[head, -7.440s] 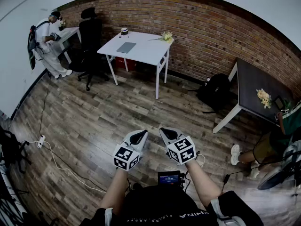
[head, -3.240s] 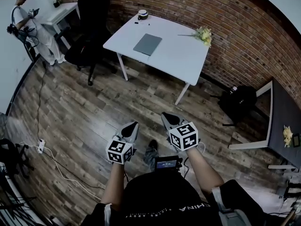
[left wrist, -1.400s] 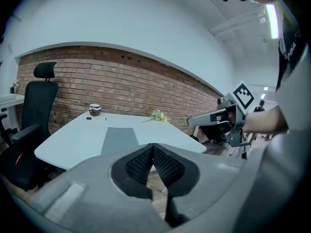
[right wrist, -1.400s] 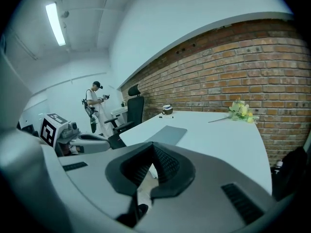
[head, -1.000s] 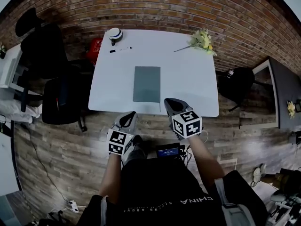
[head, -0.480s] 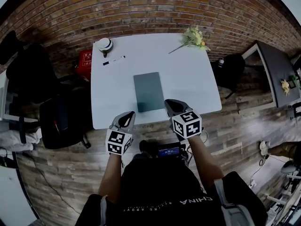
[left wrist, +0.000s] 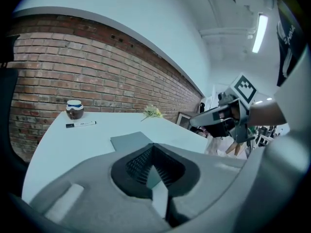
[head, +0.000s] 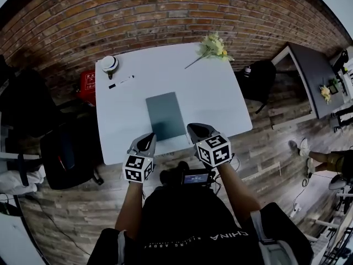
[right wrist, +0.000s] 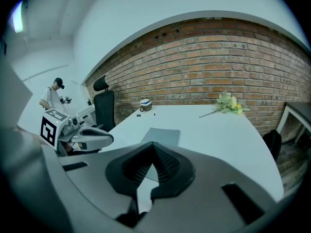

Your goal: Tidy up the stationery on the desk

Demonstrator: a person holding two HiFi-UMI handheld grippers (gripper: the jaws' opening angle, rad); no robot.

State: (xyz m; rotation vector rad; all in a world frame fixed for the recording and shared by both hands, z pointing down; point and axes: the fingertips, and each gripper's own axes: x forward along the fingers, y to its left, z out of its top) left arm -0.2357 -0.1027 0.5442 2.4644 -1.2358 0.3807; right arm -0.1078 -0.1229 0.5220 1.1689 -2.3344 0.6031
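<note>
A grey notebook [head: 165, 115] lies flat in the middle of the white desk [head: 220, 104]. A black-capped white marker [head: 121, 82] lies at the far left, beside a round pen cup [head: 109, 64]. A yellow flower sprig [head: 212, 47] rests at the far right. My left gripper [head: 148, 139] hovers shut and empty at the desk's near edge, left of the notebook's near end. My right gripper [head: 194, 129] is shut and empty just right of that end. From the left gripper [left wrist: 153, 147], the notebook [left wrist: 130, 141] and marker [left wrist: 80, 124] lie ahead. From the right gripper [right wrist: 154, 147], the notebook [right wrist: 161, 136] lies ahead.
A black office chair [head: 60, 148] stands left of the desk, with a red box [head: 88, 84] behind it. A black backpack [head: 259, 79] sits on the floor to the right, near a dark table [head: 311, 70]. Another person [right wrist: 53, 98] stands far left.
I have walked across the room up to the white desk. Both grippers now sit over its near edge beside the notebook, still shut.
</note>
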